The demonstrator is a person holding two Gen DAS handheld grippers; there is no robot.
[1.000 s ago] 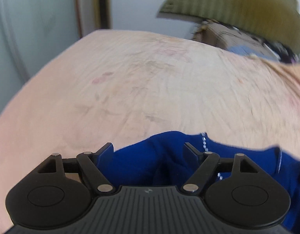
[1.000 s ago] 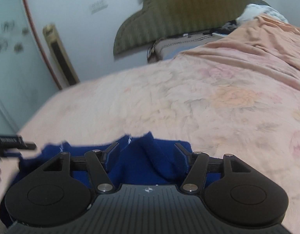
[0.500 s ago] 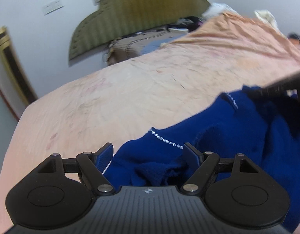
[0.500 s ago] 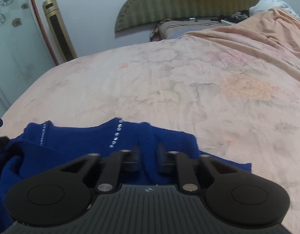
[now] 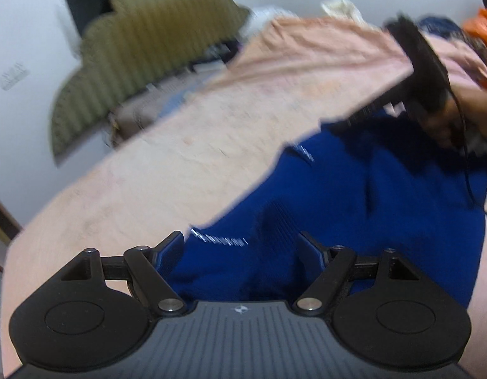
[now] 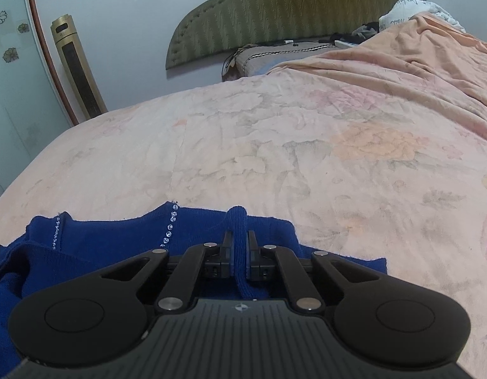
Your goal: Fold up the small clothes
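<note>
A deep blue knitted garment with lines of small clear rhinestones (image 6: 167,237) lies crumpled on a bed covered by a pale peach floral sheet (image 6: 275,145), at the near edge of both views. The right tool (image 6: 240,246) has its jaws pressed together, pinching a raised ridge of the blue knit between them. The left tool (image 5: 241,249) stands spread wide, with blue fabric lying between its jaws but not gripped; this view is blurred. From the left view, the right tool appears at the far side of the garment, held by a person's hand (image 5: 464,117). To do this step well, the left tool likely needs to close on a matching edge of the garment, so both grips can lift and spread it evenly before folding. No baskets, boxes or other containers are visible; a ribbed olive headboard (image 6: 290,9) stands behind the bed.
</note>
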